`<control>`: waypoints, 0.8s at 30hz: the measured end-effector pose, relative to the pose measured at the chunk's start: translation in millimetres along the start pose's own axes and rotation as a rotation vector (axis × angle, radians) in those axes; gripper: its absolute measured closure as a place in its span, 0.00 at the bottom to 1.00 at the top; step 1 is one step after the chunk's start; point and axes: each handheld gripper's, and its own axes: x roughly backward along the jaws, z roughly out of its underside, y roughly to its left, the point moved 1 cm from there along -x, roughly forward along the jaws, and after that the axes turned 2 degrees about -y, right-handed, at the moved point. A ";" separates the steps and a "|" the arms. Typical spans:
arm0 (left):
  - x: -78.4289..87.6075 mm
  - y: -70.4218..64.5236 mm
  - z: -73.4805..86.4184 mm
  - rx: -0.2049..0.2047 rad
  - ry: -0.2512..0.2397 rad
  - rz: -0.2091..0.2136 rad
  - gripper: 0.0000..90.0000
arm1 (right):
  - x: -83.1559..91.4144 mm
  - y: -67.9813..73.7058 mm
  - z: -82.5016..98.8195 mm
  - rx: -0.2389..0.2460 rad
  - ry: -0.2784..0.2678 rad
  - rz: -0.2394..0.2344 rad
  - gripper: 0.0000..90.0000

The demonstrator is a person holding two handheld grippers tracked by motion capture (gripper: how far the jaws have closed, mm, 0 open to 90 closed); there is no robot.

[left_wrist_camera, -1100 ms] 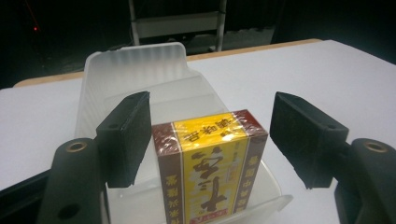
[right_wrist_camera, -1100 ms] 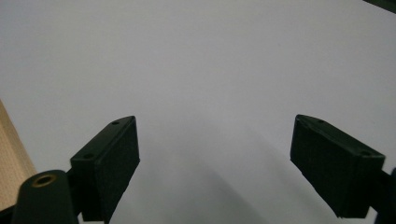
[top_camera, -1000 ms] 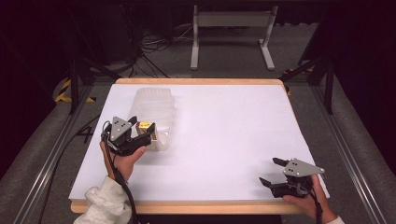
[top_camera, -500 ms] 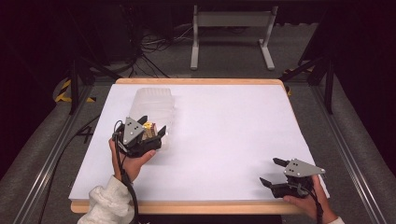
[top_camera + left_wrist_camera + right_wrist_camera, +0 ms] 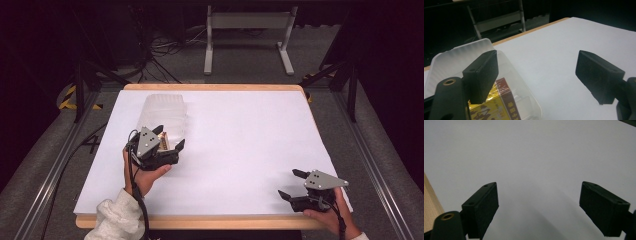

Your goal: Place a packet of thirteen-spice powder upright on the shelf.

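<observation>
A white sheet covers the wooden-edged table [image 5: 235, 220], its pale wood rim showing along the near edge where the person's forearms come in. At the near right corner the right gripper [image 5: 294, 184] rests low over the sheet in the person's hand, its two black jaws spread wide with only bare white surface between them, as the right gripper view confirms. On the near left, a hand in a cream knitted sleeve [image 5: 116, 219] holds the left gripper [image 5: 169, 138], a black cable trailing back from it over the table edge. Its jaws have just been opening and now stand well apart, pressing on nothing. In the left gripper view the clear ribbed plastic container [image 5: 459, 56] lies at the left, partly behind the left jaw, and the small red and yellow printed box [image 5: 499, 102] sits inside it, just below and beside that jaw; whether the jaw touches the box or the plastic cannot be told. The right jaw stands well clear over bare white sheet. From above, the container [image 5: 164, 111] stretches away from the gripper towards the far left of the table, with the box [image 5: 164, 141] at its near end between the jaw tips. Beyond the table lie grey carpet, a grey metal stand [image 5: 247, 22], tangled cables [image 5: 170, 47] and dark surroundings
</observation>
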 end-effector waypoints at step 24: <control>-3.4 -27.7 1.6 -0.126 0.029 0.125 0.11 | 1.0 0.2 -0.1 0.000 0.001 0.002 0.18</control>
